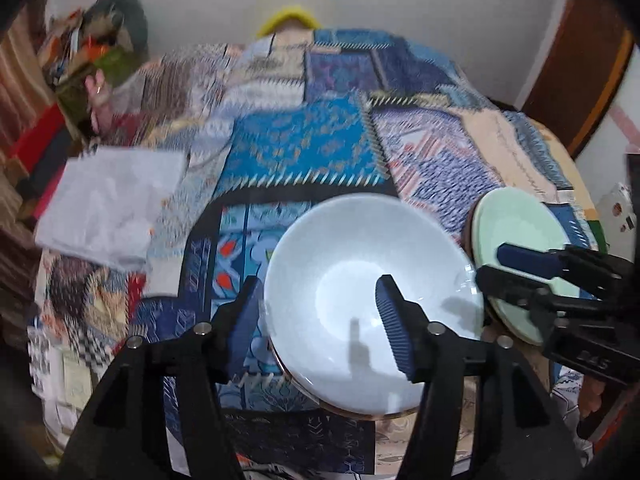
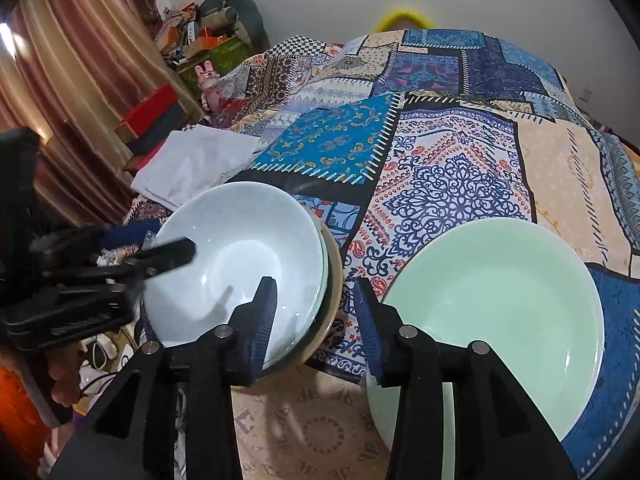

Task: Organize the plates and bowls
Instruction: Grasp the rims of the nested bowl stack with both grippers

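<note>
A white bowl [image 1: 360,280] sits on top of a stack of bowls on the patterned cloth; it also shows in the right wrist view [image 2: 240,264]. My left gripper [image 1: 320,312] is open, with one finger outside the bowl's left rim and the other over its inside. A pale green plate [image 2: 496,320] lies to the right of the bowls, also seen in the left wrist view [image 1: 516,224]. My right gripper [image 2: 316,320] is open, its right finger over the plate's left rim, its left finger over the bowl stack's edge.
A patchwork cloth [image 2: 440,152] covers the table. A white folded cloth [image 1: 112,204] lies at the left. Boxes, a toy rabbit [image 2: 210,80] and clutter stand beyond the left edge by a curtain. A yellow ring [image 2: 404,16] sits at the far edge.
</note>
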The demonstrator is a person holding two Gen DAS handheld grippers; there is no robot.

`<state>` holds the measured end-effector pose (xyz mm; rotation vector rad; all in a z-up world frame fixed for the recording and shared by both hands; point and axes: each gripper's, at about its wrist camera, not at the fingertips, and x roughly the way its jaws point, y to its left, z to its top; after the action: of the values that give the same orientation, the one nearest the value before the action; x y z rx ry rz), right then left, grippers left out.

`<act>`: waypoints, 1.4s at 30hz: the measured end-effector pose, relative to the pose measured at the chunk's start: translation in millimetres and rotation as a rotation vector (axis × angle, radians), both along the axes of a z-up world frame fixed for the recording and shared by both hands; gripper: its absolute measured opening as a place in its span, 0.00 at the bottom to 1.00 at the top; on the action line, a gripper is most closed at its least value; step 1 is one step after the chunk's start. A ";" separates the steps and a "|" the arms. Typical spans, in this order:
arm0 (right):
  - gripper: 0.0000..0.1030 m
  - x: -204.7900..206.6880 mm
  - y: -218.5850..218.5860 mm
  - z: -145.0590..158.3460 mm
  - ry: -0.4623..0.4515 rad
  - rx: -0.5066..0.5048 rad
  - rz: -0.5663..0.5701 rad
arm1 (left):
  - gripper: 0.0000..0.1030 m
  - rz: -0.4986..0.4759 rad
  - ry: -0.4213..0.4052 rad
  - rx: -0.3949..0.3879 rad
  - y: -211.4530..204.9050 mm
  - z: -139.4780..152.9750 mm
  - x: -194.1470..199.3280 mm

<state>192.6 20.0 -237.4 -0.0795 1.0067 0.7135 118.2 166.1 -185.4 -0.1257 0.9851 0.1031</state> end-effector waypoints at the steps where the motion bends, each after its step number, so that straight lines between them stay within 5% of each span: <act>1: 0.36 0.2 0.0 -0.7 0.002 -0.001 0.000 | 0.61 -0.011 -0.008 0.005 -1.2 3.1 -1.8; 6: 0.38 0.1 0.9 -2.6 0.009 0.001 0.002 | 0.65 0.017 0.014 0.024 8.2 -4.9 -5.8; 20: 0.38 7.2 14.0 -28.0 0.085 -0.012 0.018 | 0.65 0.044 0.130 -0.155 26.8 -60.2 -11.4; 30: 0.33 14.5 22.6 -45.1 0.134 -0.014 0.030 | 0.51 0.022 0.132 -0.269 25.2 -77.1 -3.7; 42: 0.31 10.6 29.5 -49.0 0.097 -0.046 0.031 | 0.47 0.048 0.114 -0.258 18.1 -73.0 -2.8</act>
<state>203.2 49.4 -286.4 -0.1019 1.1174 0.7281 115.3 184.2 -258.4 -0.3834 1.1066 0.0266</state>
